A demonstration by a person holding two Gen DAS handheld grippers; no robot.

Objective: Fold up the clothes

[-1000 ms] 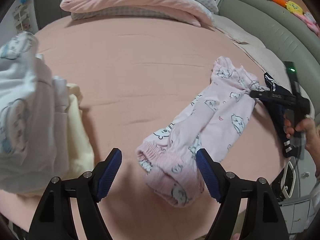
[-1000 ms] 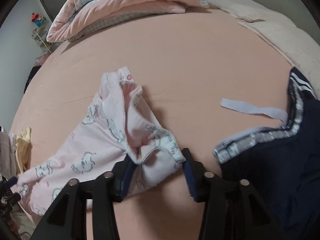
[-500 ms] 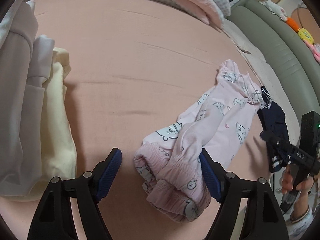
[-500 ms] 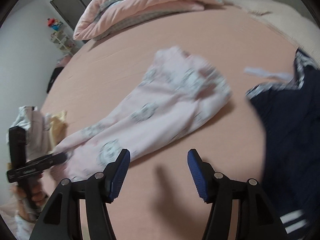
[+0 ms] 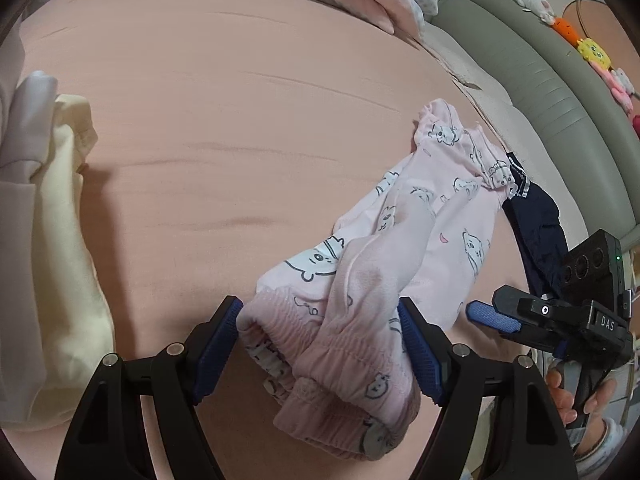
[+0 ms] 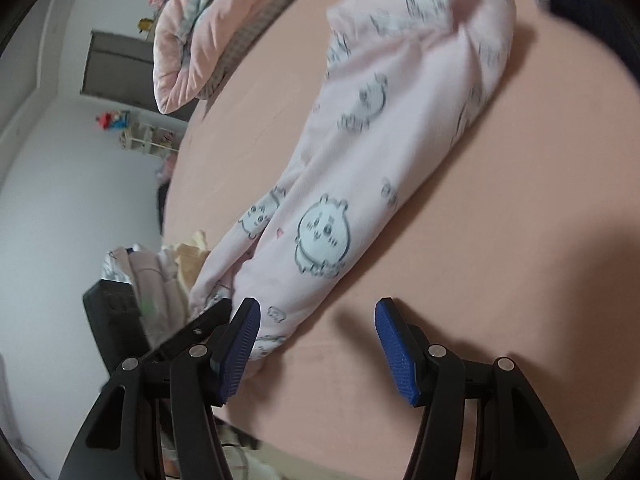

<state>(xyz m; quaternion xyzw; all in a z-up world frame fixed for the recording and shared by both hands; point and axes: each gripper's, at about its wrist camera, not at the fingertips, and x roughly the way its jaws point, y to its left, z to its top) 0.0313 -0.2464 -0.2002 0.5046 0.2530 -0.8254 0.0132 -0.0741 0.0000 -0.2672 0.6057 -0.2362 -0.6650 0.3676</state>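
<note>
Peach-pink bedsheet [image 5: 248, 128] stretches across the whole bed, and nearest on it lies the pale pink cartoon-print pyjama trousers [image 5: 400, 248], its gathered elastic waistband bunched right between the spread jaws of the left gripper [image 5: 320, 344], whose blue pads bracket the cloth at either side without visibly squeezing it. From there the garment's long axis runs away up and to the right toward a dark navy striped garment [image 5: 536, 216]. The right gripper [image 6: 316, 344] has just been opening and stands apart over bare sheet, the trousers just beside its left pad, so the left hand looks nearer for the next pinch.
</note>
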